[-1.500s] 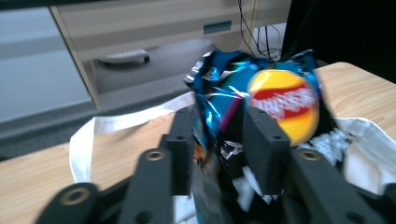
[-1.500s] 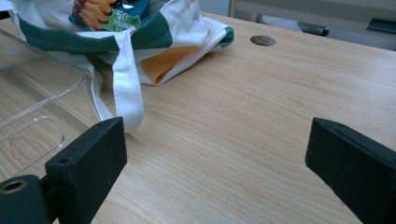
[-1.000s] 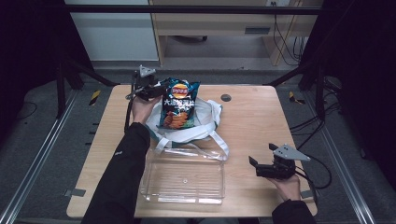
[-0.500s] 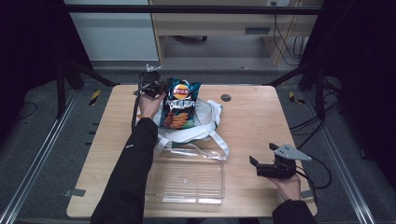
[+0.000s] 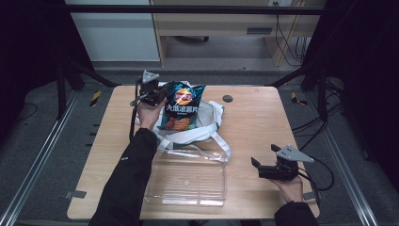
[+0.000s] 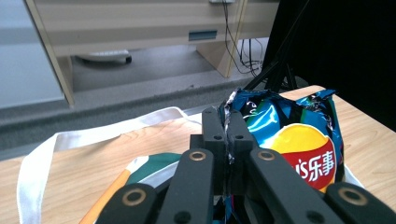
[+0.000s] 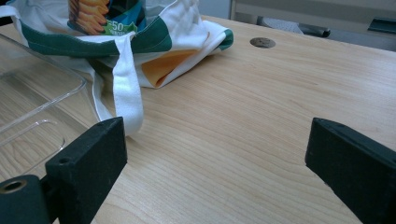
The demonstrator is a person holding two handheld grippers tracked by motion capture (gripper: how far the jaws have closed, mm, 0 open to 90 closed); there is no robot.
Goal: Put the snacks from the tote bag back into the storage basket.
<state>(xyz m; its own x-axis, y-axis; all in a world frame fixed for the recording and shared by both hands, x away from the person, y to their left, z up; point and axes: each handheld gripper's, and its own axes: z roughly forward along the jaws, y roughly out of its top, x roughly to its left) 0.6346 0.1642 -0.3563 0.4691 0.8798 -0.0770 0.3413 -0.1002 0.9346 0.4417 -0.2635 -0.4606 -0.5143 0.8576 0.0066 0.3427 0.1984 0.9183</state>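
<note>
Chip bag [image 7: 100,16] top beyond frame edge

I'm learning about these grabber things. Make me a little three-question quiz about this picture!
1. True or false: the left gripper is pinching the chip bag.
2. What lies nearest the person?
A. tote bag
B. clear tray
C. table hole
3. Fill in: the right gripper fingers are ____.

Key: 1 true, shut on the bag's top edge. 2 B. 3 open, holding nothing.
</note>
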